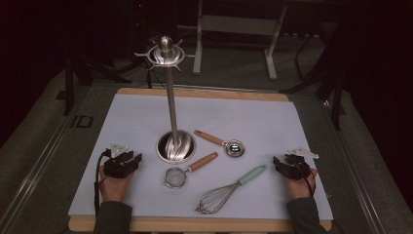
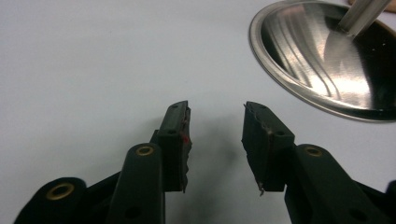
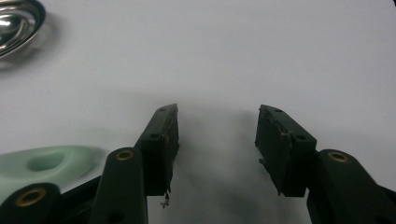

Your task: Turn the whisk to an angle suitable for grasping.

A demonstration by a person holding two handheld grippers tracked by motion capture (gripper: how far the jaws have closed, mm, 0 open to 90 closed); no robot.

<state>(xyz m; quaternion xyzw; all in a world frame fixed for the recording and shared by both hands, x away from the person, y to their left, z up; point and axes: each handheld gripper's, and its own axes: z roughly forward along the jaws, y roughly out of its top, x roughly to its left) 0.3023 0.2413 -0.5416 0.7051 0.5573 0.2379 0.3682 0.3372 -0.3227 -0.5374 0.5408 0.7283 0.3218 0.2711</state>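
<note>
A tall steel utensil stand [image 1: 171, 97] rises from a round shiny base [image 1: 176, 146] in the middle of a white mat [image 1: 122, 122]; its base [image 2: 327, 60] shows at the top right of the left gripper view. On the mat lie a wooden-handled steel measuring spoon [image 1: 223, 143], a small wooden-handled strainer [image 1: 185, 170] and a whisk [image 1: 229, 190] with a mint-green handle [image 3: 42, 165]. My left gripper [image 1: 137, 159] [image 2: 215, 119] rests open at the mat's left, empty. My right gripper [image 1: 276, 162] [image 3: 217, 122] rests open at the right, just right of the whisk handle, empty.
The mat lies on a wooden board [image 1: 204, 93] on a dark table. The stand's top ring of hooks [image 1: 165, 53] hangs bare. Table legs [image 1: 272, 44] and dark stands rise behind the board. A steel spoon bowl [image 3: 16, 21] shows at the top left of the right gripper view.
</note>
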